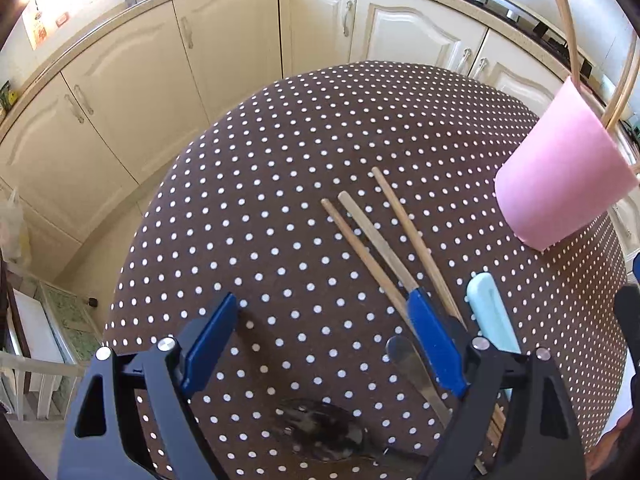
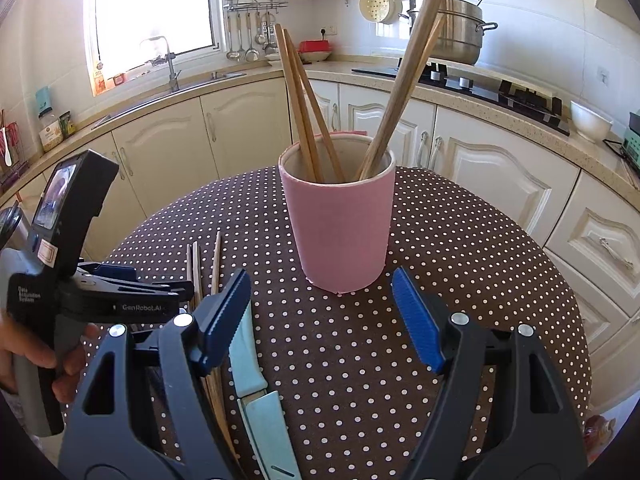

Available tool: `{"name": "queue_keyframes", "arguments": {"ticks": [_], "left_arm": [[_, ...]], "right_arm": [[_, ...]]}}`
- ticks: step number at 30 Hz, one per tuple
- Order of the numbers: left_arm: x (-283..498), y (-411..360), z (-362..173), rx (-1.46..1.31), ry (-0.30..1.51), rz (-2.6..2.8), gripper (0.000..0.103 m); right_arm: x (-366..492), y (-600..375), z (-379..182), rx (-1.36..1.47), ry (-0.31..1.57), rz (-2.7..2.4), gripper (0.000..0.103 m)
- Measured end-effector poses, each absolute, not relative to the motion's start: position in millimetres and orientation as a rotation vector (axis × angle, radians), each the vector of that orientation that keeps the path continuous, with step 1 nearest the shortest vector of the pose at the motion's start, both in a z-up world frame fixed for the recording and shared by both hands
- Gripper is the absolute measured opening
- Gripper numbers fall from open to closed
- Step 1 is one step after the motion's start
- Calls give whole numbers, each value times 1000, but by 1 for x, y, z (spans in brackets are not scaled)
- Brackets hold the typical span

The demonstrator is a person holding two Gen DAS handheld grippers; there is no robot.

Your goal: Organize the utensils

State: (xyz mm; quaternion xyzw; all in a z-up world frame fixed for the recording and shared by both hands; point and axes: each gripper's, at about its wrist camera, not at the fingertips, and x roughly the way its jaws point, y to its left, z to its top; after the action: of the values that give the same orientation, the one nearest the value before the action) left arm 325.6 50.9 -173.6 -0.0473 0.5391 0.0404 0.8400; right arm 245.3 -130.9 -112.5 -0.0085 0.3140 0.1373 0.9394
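Item: round table under a brown cloth with white polka dots (image 1: 280, 184), utensils partly sorted.

Holder: tall pink cylindrical cup (image 2: 340, 224), upright near the table's middle, already carrying four long wooden chopsticks (image 2: 304, 100) that lean outward against its rim.

Loose stock: three wooden chopsticks (image 1: 372, 240) lying side by side on the cloth, tips fanning away from the person; a knife with a pale blue handle (image 1: 490, 312) just to their right; a flat metal blade or spatula end (image 1: 412, 364) below them, its type unclear; a dark round object at the bottom edge of the left view, not identifiable.

Left gripper (image 1: 320, 344): jaws wide apart, clamped on nothing. It tilts steeply down over the cloth; its right-hand blue pad (image 1: 432, 340) lies over the middle chopstick, though contact cannot be confirmed.

Right gripper (image 2: 320, 312): jaws apart, empty, angled moderately down and facing the cup, which stands just beyond the fingertips. The pale blue knife passes under its left finger.

Risks, as judged:
- Closing the left jaws where they stand likely catches one stick and scatters its neighbours, since the three lie close and are not parallel.
- A thin round stick pinched off-centre may pivot or roll out of the pads.
- The cup is tall and loaded with leaning sticks; a nudge from either tool, or a stick dropped in at a slant, could tip it.
- The two tools work close together near the knife and could collide.
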Motion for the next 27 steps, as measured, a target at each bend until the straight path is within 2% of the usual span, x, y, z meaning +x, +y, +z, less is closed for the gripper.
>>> {"name": "queue_keyframes", "arguments": {"ticks": [10,12,13,15,17,19,23,27], "left_arm": [[336,34,-180,6,1156,74,83],[332,32,-179,14,1149,44,76],[330,32,-178,13,1148,31,69],[326,34,-176,5,1141,19,55],[325,43,-174,-38,1136,22,35],[325,53,-172,-83,1130,25,22],[326,70,-172,-189,1122,-38,10],[328,82,-170,-239,1106,-74,7]], "right_arm": [[249,-131,-116,-30,665,282,73],[251,-131,-115,-33,669,283,73],[252,-131,-115,-38,671,281,73],[254,-128,-115,-49,682,283,73],[257,-123,-115,-75,699,287,73],[261,-115,-116,-113,726,289,73],[270,-97,-118,-172,782,306,73],[278,-78,-122,-212,833,338,73]]}}
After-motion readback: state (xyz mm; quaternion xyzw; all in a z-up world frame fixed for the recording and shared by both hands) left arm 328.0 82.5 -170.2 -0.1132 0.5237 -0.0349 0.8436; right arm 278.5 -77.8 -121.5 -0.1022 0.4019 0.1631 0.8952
